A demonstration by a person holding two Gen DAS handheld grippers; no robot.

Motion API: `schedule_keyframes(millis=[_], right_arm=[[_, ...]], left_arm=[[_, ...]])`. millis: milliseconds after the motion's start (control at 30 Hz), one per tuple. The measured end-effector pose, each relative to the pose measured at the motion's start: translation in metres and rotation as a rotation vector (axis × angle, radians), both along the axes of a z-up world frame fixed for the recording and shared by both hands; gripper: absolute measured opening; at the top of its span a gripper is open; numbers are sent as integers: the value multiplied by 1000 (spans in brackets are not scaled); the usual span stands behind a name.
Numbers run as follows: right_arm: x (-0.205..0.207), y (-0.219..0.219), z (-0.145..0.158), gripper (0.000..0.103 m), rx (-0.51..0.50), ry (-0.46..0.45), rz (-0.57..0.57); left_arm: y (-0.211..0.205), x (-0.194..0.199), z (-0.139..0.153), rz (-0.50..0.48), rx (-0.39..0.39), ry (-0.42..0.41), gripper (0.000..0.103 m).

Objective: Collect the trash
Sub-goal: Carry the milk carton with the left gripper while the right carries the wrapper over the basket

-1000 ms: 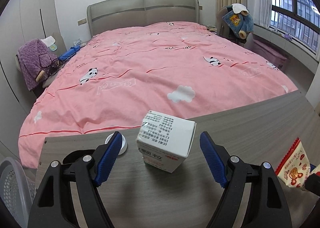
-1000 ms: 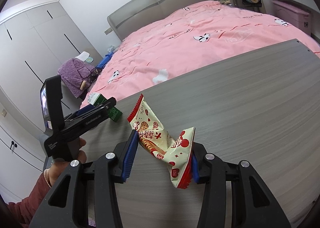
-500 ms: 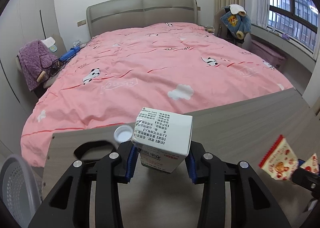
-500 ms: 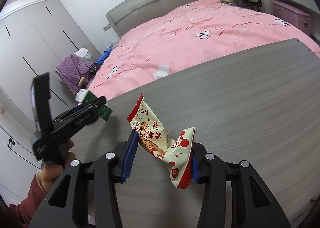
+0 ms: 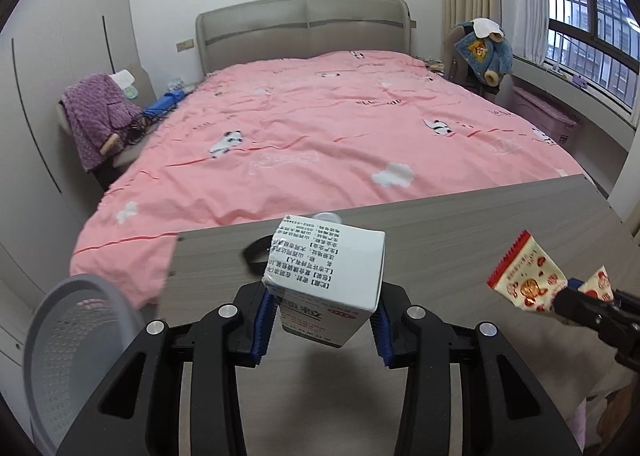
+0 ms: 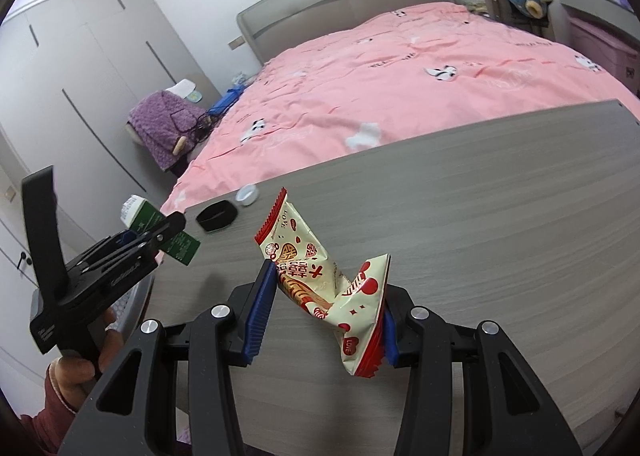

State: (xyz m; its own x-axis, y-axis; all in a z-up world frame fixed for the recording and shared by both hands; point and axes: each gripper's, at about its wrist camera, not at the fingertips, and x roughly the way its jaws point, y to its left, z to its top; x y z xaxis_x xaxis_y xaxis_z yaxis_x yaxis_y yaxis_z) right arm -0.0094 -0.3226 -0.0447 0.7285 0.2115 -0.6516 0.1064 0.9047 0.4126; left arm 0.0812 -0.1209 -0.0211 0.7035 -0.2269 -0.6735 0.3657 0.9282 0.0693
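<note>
Measured from the grey counter point(image 5: 460, 240): a second ago the milk carton point(image 5: 326, 276) stood on it between spread fingers; now the left gripper point(image 5: 322, 326) has clamped it and lifted it clear, toward the mesh bin point(image 5: 76, 340) off the counter's left end (surely its destination). The right gripper point(image 6: 326, 314) still pinches the snack wrapper point(image 6: 320, 280) above the counter.

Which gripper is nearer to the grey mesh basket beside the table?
Left. The left gripper, shut on the carton, is just right of the grey mesh basket. The right gripper, holding the snack wrapper, is far across the table.
</note>
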Motion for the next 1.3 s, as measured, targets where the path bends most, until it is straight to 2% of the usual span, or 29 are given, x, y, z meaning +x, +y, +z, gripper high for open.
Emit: schedule_keyframes(millis=[333,833,1300], right_arm=[[18,65,21,44,-36,-30,119],[51,170,45,44,-76,-67,327],[76,252,39,44,-72,-59,510]], left_arm=[[82,-28,14,117,-30,-9,40],[178,-38,33,287,-71,-48,40],[255,-40,25,459,-45,-17,40]])
